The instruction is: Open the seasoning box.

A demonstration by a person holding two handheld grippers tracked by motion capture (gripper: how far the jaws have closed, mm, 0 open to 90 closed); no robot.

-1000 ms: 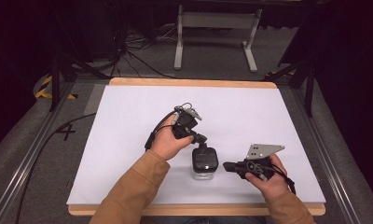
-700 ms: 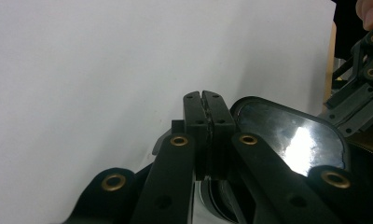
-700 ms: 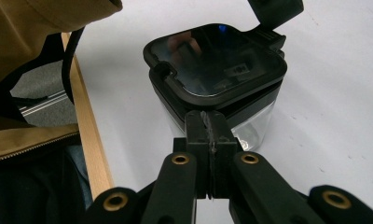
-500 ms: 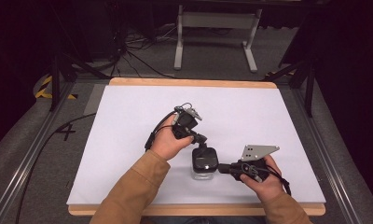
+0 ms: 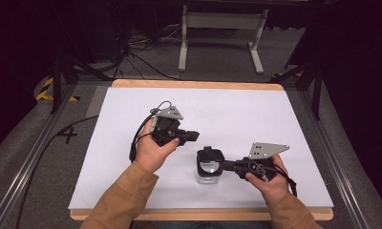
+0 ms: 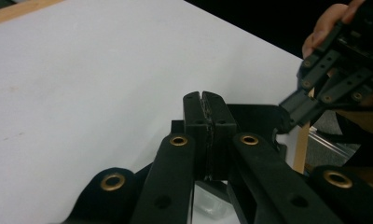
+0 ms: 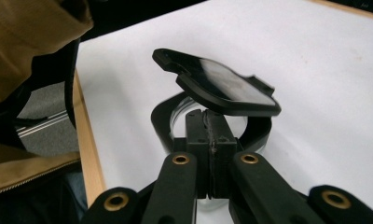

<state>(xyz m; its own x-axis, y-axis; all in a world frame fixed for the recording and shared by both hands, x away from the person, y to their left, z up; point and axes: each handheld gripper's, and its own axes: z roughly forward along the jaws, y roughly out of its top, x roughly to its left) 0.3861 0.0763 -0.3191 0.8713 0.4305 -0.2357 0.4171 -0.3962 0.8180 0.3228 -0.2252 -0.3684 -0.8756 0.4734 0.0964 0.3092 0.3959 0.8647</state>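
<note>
near the table's [image 5: 132,191] front edge, both grippers' jaws are pressed together: left gripper [image 5: 191,136] empty, right gripper [image 5: 222,165] at the clear jar's [image 5: 208,174] black flip lid [image 7: 222,86].

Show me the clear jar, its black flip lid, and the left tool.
clear jar [image 5: 208,175]: high view, glass side wall.
black flip lid [image 7: 226,88]: right gripper view, glossy top face.
left tool [image 5: 191,136]: high view, closed tips.

a lab or studio: white table [image 5: 108,143], black drapes [image 5: 356,47], floor cables [image 5: 132,52], metal stand [image 5: 220,21].
</note>
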